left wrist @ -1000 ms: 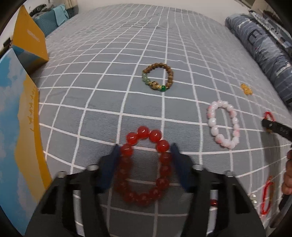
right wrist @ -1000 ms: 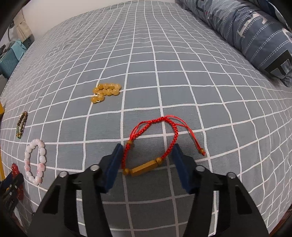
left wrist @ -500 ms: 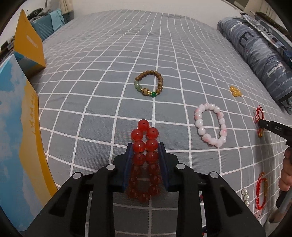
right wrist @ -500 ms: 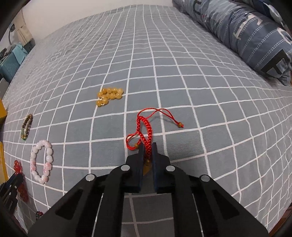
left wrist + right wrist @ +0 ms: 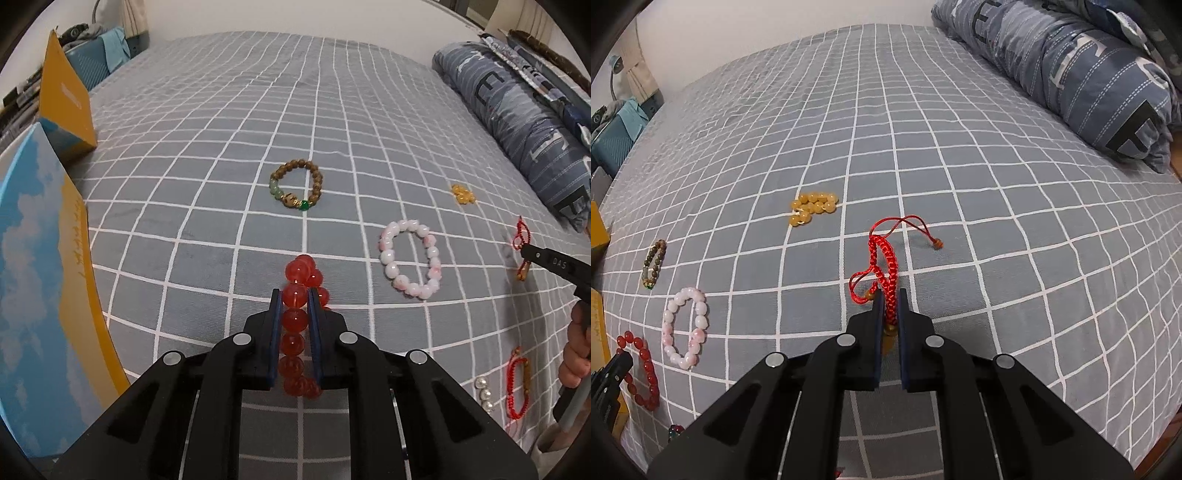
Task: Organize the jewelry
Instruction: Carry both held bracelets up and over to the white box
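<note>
My left gripper (image 5: 294,295) is shut on a red bead bracelet (image 5: 300,273), squeezed flat between its blue pads and held above the bed. My right gripper (image 5: 890,295) is shut on a red braided cord bracelet (image 5: 886,258) whose loose ends trail on the bedsheet. The right gripper also shows in the left wrist view (image 5: 532,253). The red bead bracelet also shows in the right wrist view (image 5: 642,369). On the bed lie a pink-white bead bracelet (image 5: 410,258), a brown wooden bead bracelet (image 5: 297,186) and a small amber bead bracelet (image 5: 463,194).
The bed has a grey checked sheet (image 5: 221,147). A blue-and-yellow box (image 5: 40,280) stands at the left and an orange box (image 5: 66,96) behind it. A folded blue quilt (image 5: 517,122) lies along the right. Another red cord bracelet (image 5: 517,384) and silver beads (image 5: 484,391) lie near the right.
Both grippers closed on their bracelets: the left on the red beads, the right on the red cord. Both then lifted and drew back a little, pulling the bracelets up.
</note>
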`<state>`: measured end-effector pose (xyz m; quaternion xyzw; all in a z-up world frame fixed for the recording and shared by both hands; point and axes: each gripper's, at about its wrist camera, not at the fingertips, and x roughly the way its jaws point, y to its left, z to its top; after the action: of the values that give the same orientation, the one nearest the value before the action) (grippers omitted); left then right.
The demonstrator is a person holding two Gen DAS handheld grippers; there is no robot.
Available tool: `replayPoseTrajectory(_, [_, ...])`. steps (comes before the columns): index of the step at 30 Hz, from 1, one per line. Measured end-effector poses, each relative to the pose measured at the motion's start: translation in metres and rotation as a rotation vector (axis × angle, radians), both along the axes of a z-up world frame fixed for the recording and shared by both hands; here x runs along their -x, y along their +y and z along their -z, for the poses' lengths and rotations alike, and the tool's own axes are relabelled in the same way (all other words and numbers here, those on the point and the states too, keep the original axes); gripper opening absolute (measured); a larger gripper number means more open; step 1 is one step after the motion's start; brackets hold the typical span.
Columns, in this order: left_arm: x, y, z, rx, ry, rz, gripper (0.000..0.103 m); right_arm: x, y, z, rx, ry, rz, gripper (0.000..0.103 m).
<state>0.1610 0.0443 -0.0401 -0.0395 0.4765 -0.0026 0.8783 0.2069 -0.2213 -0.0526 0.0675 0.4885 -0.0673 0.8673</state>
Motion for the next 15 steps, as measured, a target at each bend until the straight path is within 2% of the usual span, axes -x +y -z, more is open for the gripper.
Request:
replayPoseTrajectory(7, [0.013, -0.004, -0.017, 0.015, -0.045, 0.018, 0.013, 0.012, 0.003, -0.011, 0.003, -0.036, -0.007, 0.006])
replayPoseTrajectory(10, [0.018, -0.007, -0.024, -0.011, -0.072, 0.013, 0.013, 0.018, 0.007, -0.016, 0.009, -0.054, -0.011, 0.006])
replayPoseTrajectory(15, [0.026, -0.009, -0.033, -0.004, -0.091, 0.009, 0.013, 0.028, 0.011, -0.024, 0.008, -0.073, -0.019, 0.006])
